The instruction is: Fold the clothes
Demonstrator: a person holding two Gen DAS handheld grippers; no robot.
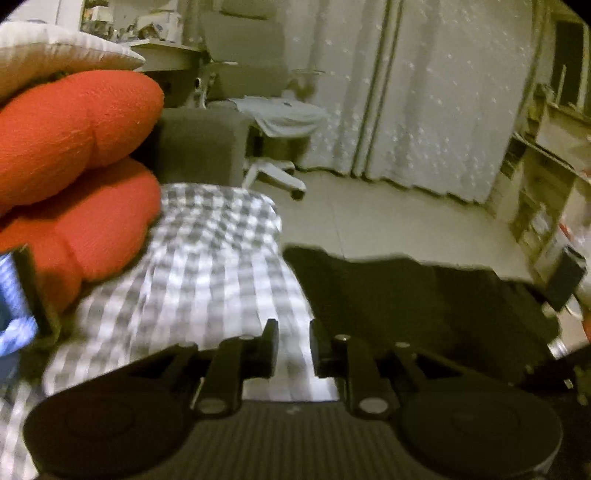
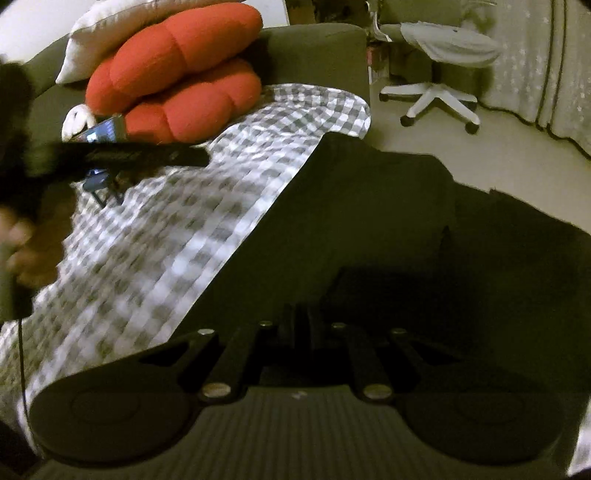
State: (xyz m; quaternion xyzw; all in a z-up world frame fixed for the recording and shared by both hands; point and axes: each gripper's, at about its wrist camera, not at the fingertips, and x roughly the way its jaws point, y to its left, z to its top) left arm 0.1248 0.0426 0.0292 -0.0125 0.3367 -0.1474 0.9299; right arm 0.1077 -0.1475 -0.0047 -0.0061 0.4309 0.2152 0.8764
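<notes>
Black fingers [image 1: 271, 341] slightly apart, empty

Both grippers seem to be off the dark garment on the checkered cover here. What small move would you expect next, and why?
Probably bring the left gripper down onto the near edge of the dark garment to take a fresh grip. Its jaws stand slightly apart with only checkered cover visible between them. The right gripper hangs over the dark cloth, its grip unclear in the blur.

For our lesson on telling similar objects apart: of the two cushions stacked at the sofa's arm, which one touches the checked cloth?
The red cushion: its lower lobe rests on the checked cloth. The white cushion sits behind it, off the cloth.
</notes>
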